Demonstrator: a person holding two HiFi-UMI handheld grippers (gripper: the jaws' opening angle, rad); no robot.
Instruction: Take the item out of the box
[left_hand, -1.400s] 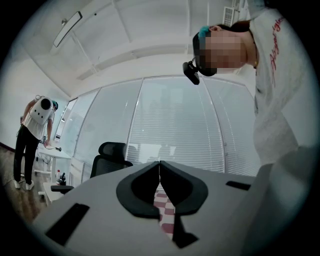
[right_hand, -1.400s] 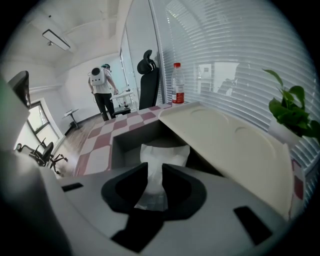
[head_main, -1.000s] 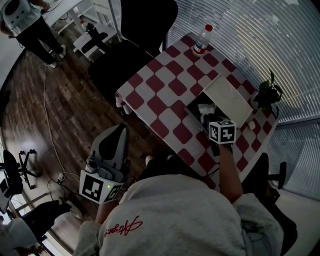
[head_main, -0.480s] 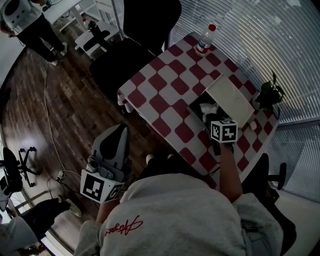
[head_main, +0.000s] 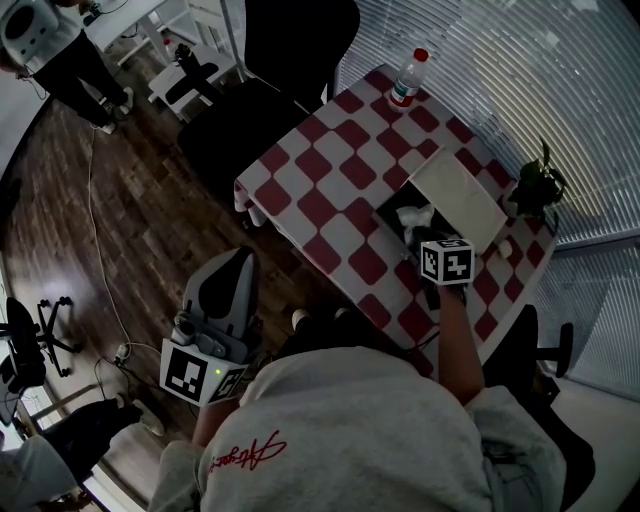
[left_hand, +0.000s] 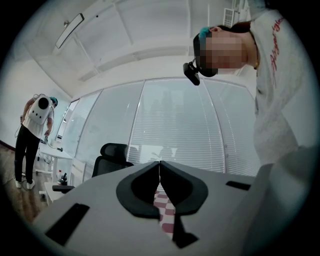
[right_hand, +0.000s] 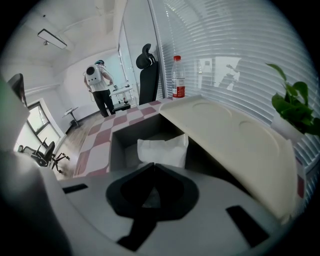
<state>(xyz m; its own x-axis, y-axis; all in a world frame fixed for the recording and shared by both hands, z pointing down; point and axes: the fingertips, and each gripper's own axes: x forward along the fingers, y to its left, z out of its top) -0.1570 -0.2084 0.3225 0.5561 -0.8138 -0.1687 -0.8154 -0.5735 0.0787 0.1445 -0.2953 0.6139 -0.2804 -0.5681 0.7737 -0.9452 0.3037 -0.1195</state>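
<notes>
The white packet (right_hand: 162, 150) stands inside the open box (right_hand: 117, 145). At the box's near edge, the right tongs (right_hand: 154, 165) are pressed together with nothing between them. The left tongs (left_hand: 159, 162), likewise closed and empty, hang well away from the box, off the table (head_main: 330, 160).

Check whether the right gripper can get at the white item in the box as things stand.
Probably yes. The lid is open, the white item stands exposed in the box just ahead of the right gripper, nothing between them. Its jaws are together, so they must open first.
</notes>
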